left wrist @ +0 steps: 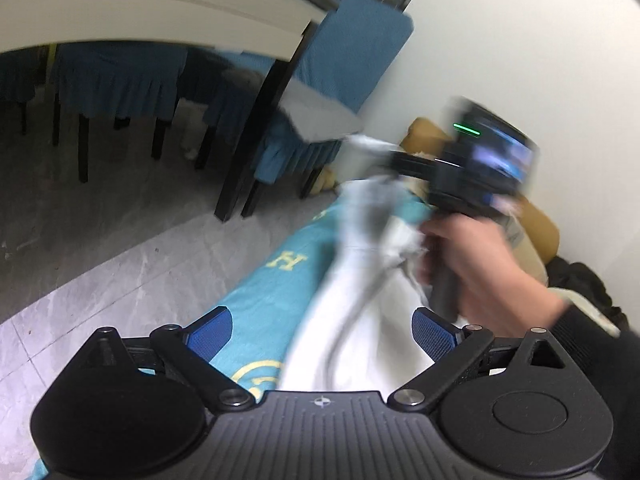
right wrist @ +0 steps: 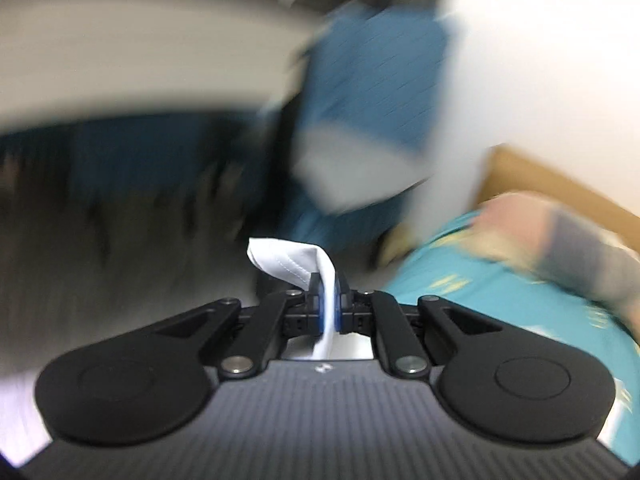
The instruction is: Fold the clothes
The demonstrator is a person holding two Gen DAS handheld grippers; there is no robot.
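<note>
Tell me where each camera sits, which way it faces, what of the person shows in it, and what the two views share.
Left wrist view: sits on the left claw, looks forward and down along its open blue fingers at the white garment on the teal sheet; shows the person's right hand gripping the right claw.
Right wrist view: sits on the right claw, shut on a white garment edge, facing blurred furniture; no hand shows clearly.
Shared: the teal sheet, blue-covered chair, white wall.
</note>
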